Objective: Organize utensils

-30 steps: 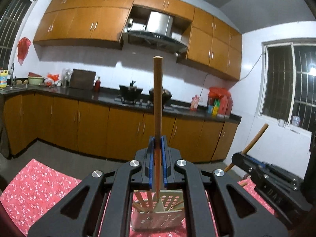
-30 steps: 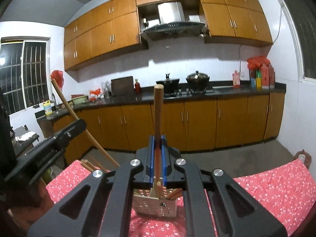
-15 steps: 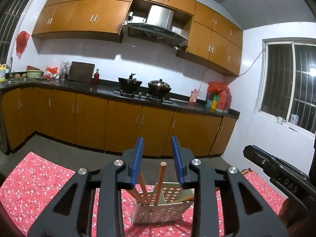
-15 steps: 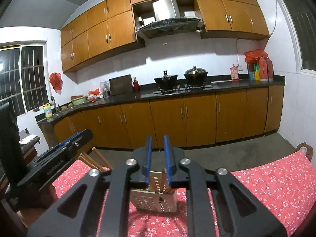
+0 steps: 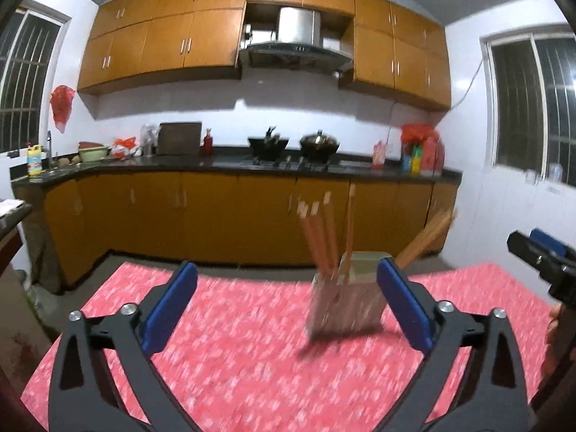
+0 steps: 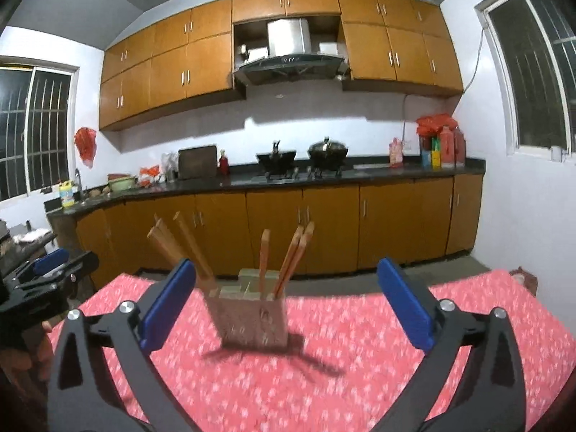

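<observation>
A perforated metal utensil holder (image 5: 345,306) stands on the red flowered tablecloth (image 5: 234,352) with several wooden chopsticks (image 5: 322,237) upright in it. It also shows in the right wrist view (image 6: 252,318), with its chopsticks (image 6: 288,262) leaning apart. My left gripper (image 5: 288,306) is wide open and empty, back from the holder. My right gripper (image 6: 284,306) is wide open and empty, also back from it. The right gripper shows at the right edge of the left wrist view (image 5: 540,259); the left gripper shows at the left edge of the right wrist view (image 6: 43,280).
The table's far edge lies just behind the holder. Beyond it stand brown kitchen cabinets (image 6: 324,223) under a dark counter with pots (image 6: 327,151) and bottles. Windows are on both side walls.
Both grippers let go of their chopsticks, which dropped into the holder. Both then opened wide and pulled up and back from it.
</observation>
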Demonstrator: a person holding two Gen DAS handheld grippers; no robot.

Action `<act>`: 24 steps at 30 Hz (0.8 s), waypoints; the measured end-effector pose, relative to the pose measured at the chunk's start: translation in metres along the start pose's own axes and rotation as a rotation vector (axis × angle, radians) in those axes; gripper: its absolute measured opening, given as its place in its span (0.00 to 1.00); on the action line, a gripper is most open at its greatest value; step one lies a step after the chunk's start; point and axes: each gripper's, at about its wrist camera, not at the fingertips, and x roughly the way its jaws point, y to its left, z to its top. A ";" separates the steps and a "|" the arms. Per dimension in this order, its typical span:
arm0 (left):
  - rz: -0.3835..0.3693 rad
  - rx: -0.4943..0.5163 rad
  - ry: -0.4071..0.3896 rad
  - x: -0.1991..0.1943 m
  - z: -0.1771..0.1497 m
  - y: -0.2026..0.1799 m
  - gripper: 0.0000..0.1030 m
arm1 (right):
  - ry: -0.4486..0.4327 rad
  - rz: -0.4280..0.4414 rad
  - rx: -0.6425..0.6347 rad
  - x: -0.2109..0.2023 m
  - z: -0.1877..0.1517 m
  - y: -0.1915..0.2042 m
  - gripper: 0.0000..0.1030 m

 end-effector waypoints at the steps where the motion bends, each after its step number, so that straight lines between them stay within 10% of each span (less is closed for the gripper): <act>1: 0.011 0.004 0.013 -0.006 -0.010 0.003 0.98 | 0.021 -0.002 -0.003 -0.004 -0.008 0.003 0.96; 24: 0.078 0.030 0.040 -0.073 -0.090 0.004 0.98 | 0.104 -0.075 0.017 -0.061 -0.106 0.028 0.96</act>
